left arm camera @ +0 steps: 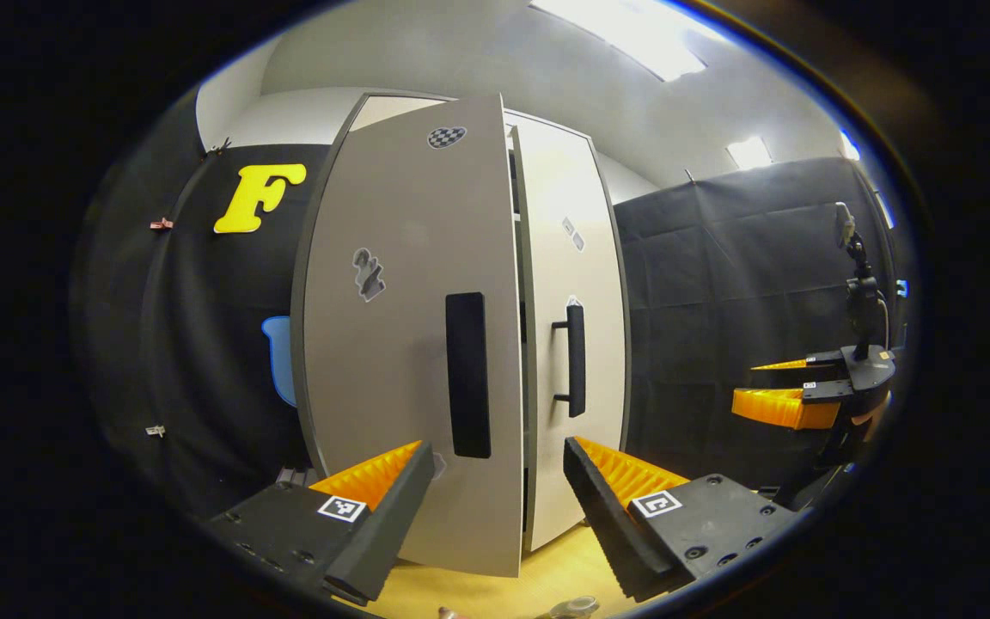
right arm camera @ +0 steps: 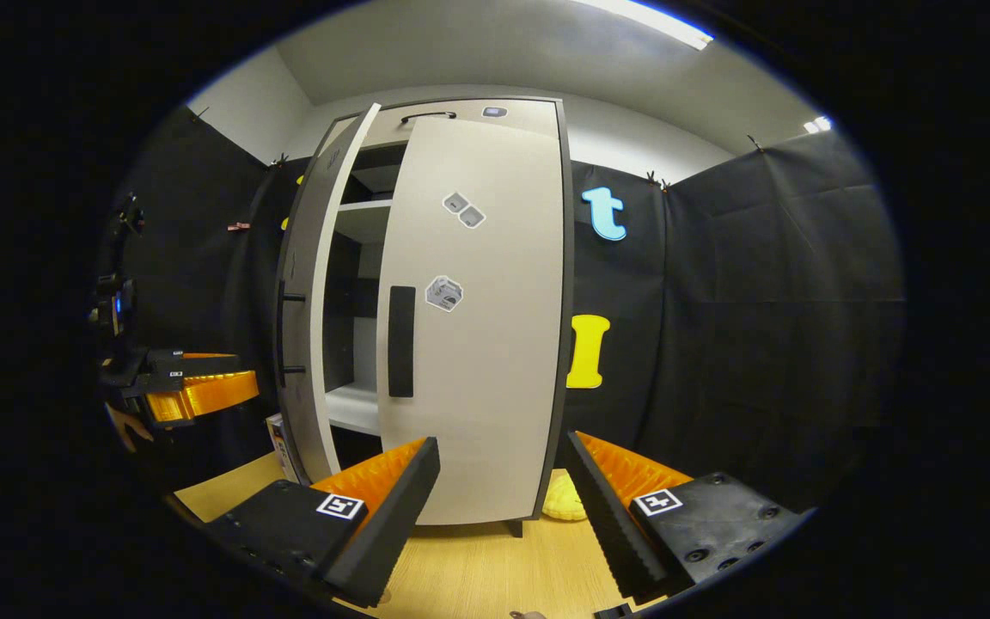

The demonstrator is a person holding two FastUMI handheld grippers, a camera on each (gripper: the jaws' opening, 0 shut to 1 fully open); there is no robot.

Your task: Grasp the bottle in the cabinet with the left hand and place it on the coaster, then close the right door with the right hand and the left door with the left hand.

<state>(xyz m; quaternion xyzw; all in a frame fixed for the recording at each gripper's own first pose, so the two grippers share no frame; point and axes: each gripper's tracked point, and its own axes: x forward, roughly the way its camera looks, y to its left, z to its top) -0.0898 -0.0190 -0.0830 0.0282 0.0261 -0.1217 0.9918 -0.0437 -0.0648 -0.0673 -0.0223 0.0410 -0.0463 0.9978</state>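
While the left gripper (left arm camera: 495, 507) hangs with its fingers spread wide and nothing between them at the bottom of the left gripper view, the cabinet (left arm camera: 559, 172) fills the middle of that frame. Its left door (left arm camera: 413, 344) stands partly open, swung toward the camera, with a flat black handle (left arm camera: 467, 374) near its free edge. Just right of it the right door (left arm camera: 568, 344) looks nearly shut, and a narrow dark gap shows between the two. At the lower edge of the frame, on the wooden table (left arm camera: 546, 572), a small round top (left arm camera: 574, 607) peeks in; whether it is the bottle I cannot tell.

At the right edge, the right gripper (left arm camera: 783, 387) hovers well clear of the cabinet, its fingers apart. Across in the right gripper view, its spread, empty fingers (right arm camera: 388, 499) frame the bottom. Beyond them, shelves (right arm camera: 357, 404) show through the gap between the doors.
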